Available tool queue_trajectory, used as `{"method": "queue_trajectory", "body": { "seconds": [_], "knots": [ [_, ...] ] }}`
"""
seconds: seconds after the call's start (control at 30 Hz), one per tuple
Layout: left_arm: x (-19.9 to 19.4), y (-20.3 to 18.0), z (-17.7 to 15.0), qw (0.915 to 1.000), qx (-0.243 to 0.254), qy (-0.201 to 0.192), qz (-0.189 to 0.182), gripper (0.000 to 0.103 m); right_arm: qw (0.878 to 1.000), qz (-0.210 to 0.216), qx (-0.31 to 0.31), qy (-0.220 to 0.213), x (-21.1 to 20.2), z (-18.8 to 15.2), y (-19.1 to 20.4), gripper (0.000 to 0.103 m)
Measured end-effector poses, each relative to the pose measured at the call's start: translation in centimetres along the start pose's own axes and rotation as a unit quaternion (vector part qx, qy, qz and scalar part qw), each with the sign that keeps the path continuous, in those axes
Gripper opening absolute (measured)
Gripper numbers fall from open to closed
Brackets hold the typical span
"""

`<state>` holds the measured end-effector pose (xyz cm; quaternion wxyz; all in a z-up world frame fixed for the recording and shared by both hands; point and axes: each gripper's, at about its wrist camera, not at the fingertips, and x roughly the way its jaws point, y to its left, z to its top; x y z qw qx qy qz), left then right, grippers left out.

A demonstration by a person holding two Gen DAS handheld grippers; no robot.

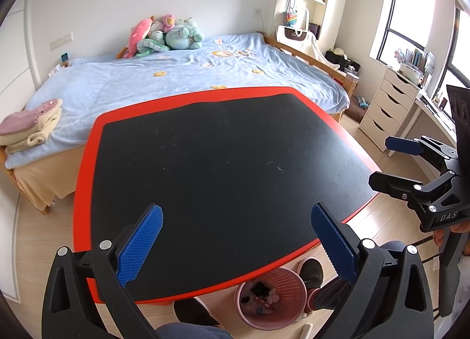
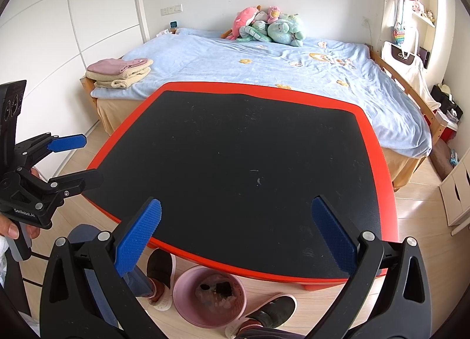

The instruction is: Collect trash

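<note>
A pink waste bin (image 1: 286,281) (image 2: 183,281) stands on the floor under the near edge of the table, with several bits of trash inside. The table (image 1: 205,163) (image 2: 235,139) has a black mat and a red rim; only tiny pale specks (image 1: 273,164) (image 2: 258,180) lie on it. My left gripper (image 1: 238,243) (image 2: 89,160) hovers open over the near left part, nothing between its blue pads. My right gripper (image 2: 236,233) (image 1: 382,161) hangs open at the near right, also with nothing in it.
A bed (image 1: 176,80) (image 2: 264,69) with a blue cover lies beyond the table, with plush toys (image 1: 167,35) and folded towels (image 2: 120,73) on it. White drawers (image 1: 384,110) stand at the right. The person's feet in dark slippers (image 1: 311,273) (image 2: 158,265) flank the bin.
</note>
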<state>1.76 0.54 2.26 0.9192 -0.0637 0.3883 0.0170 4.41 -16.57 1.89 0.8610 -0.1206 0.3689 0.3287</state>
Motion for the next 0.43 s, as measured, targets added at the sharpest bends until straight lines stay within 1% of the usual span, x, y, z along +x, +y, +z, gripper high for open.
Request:
{"method": "queue_trajectory", "body": {
  "seconds": [0.43],
  "knots": [
    [1.3,0.2,0.1,0.9999,0.006,0.010,0.007,0.097,1.000,0.004,0.000,0.008,0.9,-0.4,-0.6,0.100]
  ]
}}
